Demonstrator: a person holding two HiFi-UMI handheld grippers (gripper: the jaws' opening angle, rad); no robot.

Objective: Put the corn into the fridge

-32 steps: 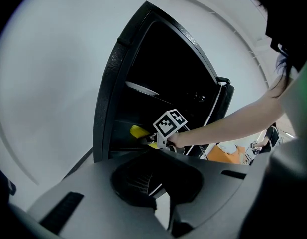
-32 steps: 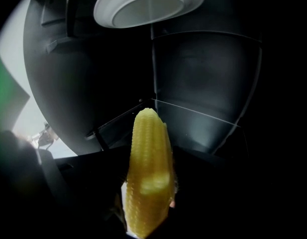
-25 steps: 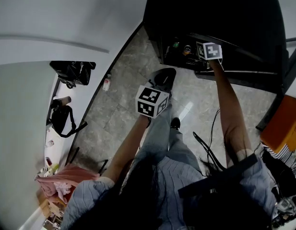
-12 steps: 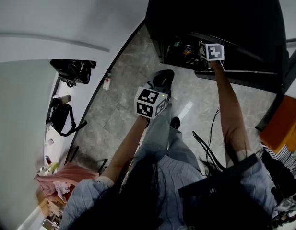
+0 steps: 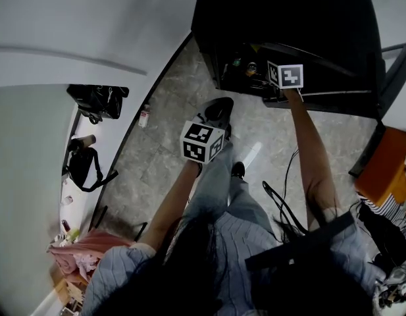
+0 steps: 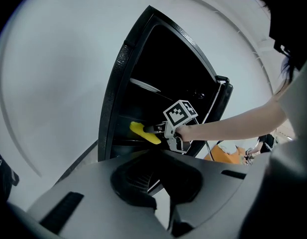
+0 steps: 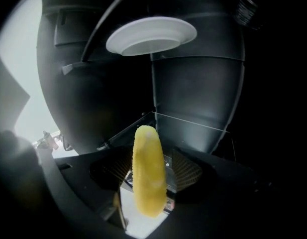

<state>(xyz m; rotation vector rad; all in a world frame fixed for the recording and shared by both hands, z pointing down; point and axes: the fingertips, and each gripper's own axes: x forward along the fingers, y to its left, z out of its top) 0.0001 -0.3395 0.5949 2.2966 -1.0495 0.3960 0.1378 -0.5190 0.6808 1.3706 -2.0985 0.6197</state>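
- Head view, far left: dark bags [image 5: 97, 101] are seen on a white ledge, well apart from the work.
- Next, the left gripper [image 6: 159, 182] is held over the grey stone-tiled floor [image 5: 160, 147], short of the fridge. In the left gripper view its jaws appear pressed together, with nothing between them.
- Further right, the right gripper [image 6: 154, 129] is held at the mouth of the black fridge [image 5: 288, 25], whose door stands open. It is judged the nearer gripper, and the one the placing falls to.
- The corn [image 7: 149, 176] is pinched between the ridged pads [image 7: 185, 169] of the right gripper. Its long axis runs along the jaws, and its tip points into the dark interior.
- In the left gripper view the cob is seen projecting past the fridge frame.
- A glass shelf [image 7: 193, 121] lies just ahead of the tip and below it. A white plate [image 7: 151, 35] is seen on the shelf above, well apart from the cob.
- The coming move is judged to be forward and slightly down, so that the cob is laid on the glass before the jaws are spread. A round cob may roll on so smooth a surface.
- At the far right, an orange object [image 5: 387, 170] stands beside the fridge, clear of both grippers.
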